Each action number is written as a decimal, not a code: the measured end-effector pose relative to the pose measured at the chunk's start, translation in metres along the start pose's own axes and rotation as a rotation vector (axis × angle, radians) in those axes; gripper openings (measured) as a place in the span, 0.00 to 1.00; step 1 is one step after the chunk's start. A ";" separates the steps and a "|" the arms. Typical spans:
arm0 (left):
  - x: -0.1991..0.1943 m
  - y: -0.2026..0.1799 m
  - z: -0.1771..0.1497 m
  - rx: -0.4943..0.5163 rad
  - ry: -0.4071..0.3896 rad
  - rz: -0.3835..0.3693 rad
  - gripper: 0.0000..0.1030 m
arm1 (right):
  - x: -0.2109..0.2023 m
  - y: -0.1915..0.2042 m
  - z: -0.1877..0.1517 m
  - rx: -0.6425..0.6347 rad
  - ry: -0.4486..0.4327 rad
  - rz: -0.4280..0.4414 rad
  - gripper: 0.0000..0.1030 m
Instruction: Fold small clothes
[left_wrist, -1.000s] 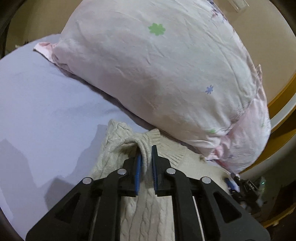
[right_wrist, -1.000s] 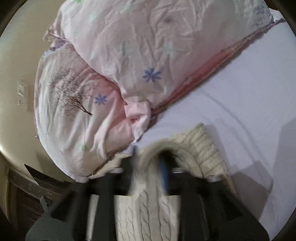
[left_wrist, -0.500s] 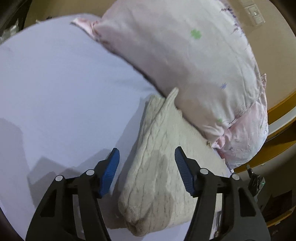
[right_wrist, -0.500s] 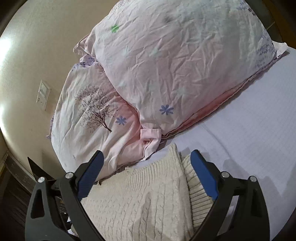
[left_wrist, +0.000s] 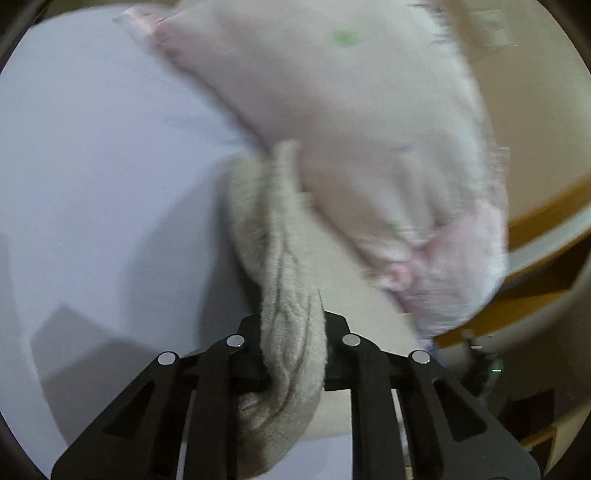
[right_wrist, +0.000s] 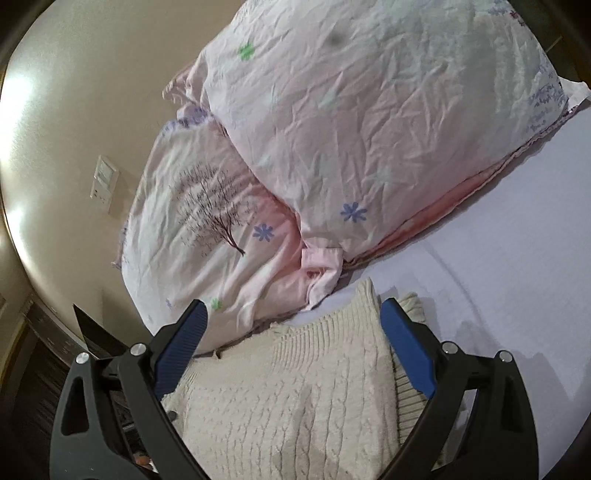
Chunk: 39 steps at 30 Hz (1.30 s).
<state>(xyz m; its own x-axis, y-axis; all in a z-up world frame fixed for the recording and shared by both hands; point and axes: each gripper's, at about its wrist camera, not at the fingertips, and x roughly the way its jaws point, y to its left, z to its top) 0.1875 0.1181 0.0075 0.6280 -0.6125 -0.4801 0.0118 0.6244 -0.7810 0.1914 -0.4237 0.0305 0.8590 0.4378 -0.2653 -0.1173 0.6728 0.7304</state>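
A cream cable-knit sweater (right_wrist: 295, 398) lies folded on the lavender bed sheet (right_wrist: 517, 258), up against the pillows. In the left wrist view my left gripper (left_wrist: 291, 332) is shut on a bunched edge of the sweater (left_wrist: 284, 295); the cloth fills the gap and hides the pads. The view is blurred by motion. My right gripper (right_wrist: 291, 350) is open and empty, hovering over the sweater with its blue pads (right_wrist: 406, 354) on either side of the folded upper part.
Two pink floral pillows (right_wrist: 369, 129) are stacked at the head of the bed, touching the sweater's far edge. A beige wall with a switch plate (right_wrist: 105, 181) stands behind. A wooden bed frame edge (left_wrist: 535, 236) is at the right. Bare sheet (left_wrist: 92, 184) lies left.
My left gripper was shut on the sweater, opened half a second ago, and is now shut on a bunched edge of it. My right gripper let go and stays open above it.
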 end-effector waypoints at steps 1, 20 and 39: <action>-0.001 -0.020 0.000 0.031 -0.004 -0.040 0.15 | -0.005 -0.001 0.003 0.004 -0.013 0.008 0.92; 0.101 -0.182 -0.063 0.344 0.156 -0.180 0.66 | 0.010 -0.053 0.017 0.077 0.329 -0.135 0.92; 0.151 -0.125 -0.092 0.365 0.285 0.082 0.72 | 0.035 -0.048 -0.015 0.044 0.436 -0.066 0.33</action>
<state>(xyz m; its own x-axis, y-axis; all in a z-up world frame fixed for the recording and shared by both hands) 0.2091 -0.0967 -0.0037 0.3998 -0.6312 -0.6646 0.2764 0.7744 -0.5691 0.2198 -0.4314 -0.0230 0.5720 0.6117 -0.5465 -0.0397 0.6861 0.7264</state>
